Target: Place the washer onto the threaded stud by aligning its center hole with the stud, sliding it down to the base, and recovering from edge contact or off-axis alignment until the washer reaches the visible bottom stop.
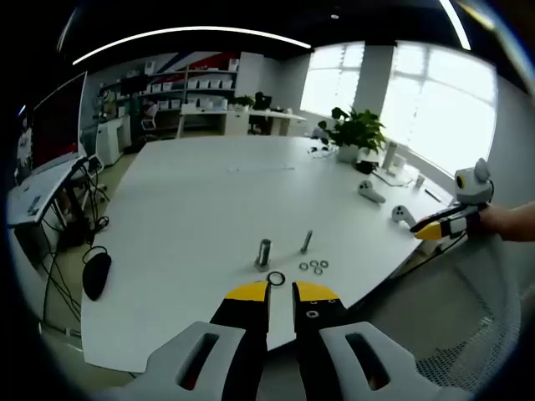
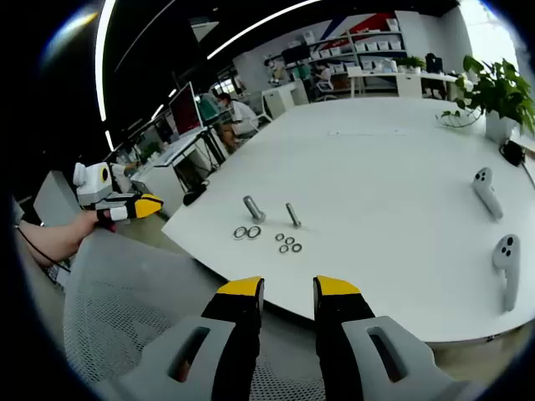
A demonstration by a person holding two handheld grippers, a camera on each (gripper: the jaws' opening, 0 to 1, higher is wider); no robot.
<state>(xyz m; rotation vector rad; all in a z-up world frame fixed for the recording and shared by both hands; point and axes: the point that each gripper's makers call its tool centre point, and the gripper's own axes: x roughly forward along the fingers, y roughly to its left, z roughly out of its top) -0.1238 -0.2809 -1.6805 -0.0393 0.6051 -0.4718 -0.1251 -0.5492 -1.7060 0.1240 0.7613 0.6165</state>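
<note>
Shiny metal stud (image 1: 263,252) and washers (image 1: 313,266) on smooth matt white table (image 1: 192,209)

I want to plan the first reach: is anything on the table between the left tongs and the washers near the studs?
Nothing visible stands in the way. In the left gripper view, bare table lies between the left tongs and the nearest washer. The thick stud and thin stud stand beyond it.

Lay flat: metal washer (image 1: 276,278) near the worktop's (image 1: 192,209) front edge. Stood upright just behind: threaded stud (image 1: 307,242), bare.

Potted plant (image 1: 358,132), controllers (image 2: 505,255), mouse (image 1: 96,274)
</note>
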